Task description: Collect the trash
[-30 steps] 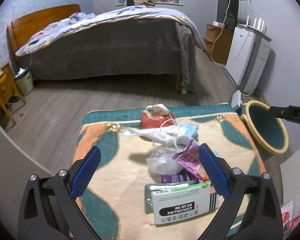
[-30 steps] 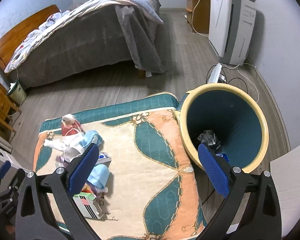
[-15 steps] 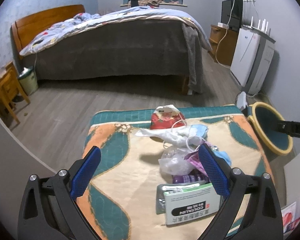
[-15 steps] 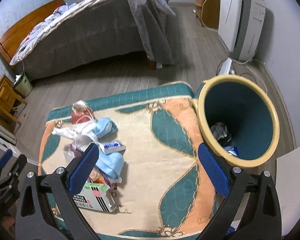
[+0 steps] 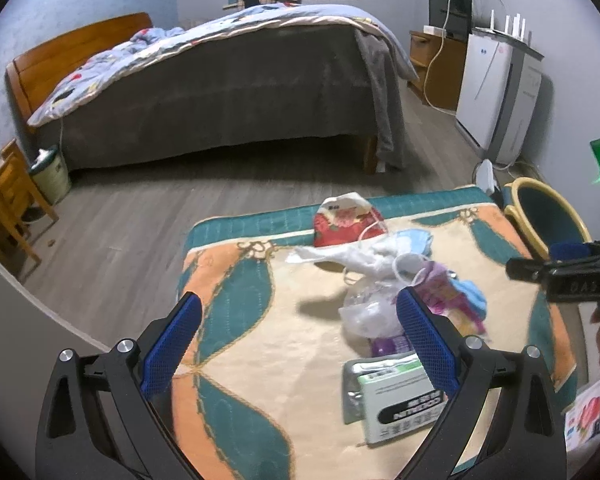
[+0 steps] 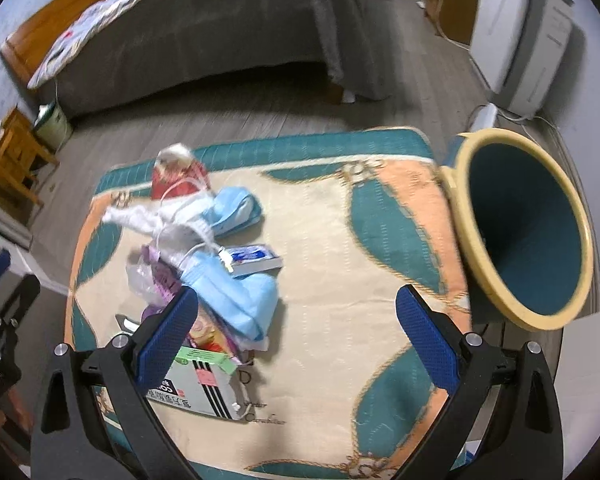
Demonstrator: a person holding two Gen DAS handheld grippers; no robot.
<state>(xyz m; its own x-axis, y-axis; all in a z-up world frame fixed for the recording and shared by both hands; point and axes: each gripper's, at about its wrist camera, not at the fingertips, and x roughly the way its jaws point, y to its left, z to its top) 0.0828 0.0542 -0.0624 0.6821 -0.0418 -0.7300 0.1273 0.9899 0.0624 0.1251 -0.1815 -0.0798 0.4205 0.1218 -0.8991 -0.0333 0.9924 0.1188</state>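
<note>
A heap of trash lies on a patterned rug (image 5: 260,364) (image 6: 332,280): a red packet (image 5: 346,224) (image 6: 176,178), white tissue (image 5: 356,256), blue face masks (image 6: 236,292), a clear plastic bag (image 5: 364,312), a pink wrapper (image 5: 440,292), a small blue box (image 6: 252,258) and a white medicine box (image 5: 400,404) (image 6: 196,388). A yellow-rimmed teal bin (image 6: 532,224) (image 5: 548,216) stands at the rug's right edge. My left gripper (image 5: 300,340) hovers open over the rug, left of the heap. My right gripper (image 6: 296,336) is open above the rug between heap and bin.
A bed (image 5: 228,80) with a grey cover fills the back. A white appliance (image 5: 500,92) and wooden cabinet (image 5: 440,64) line the right wall. A wooden chair (image 5: 8,208) and a small bin (image 5: 52,172) sit at left. Cables (image 6: 488,116) lie behind the teal bin.
The right gripper has swung left, away from the bin's mouth and toward the trash heap. The left gripper has drifted left and slightly back from the heap.
</note>
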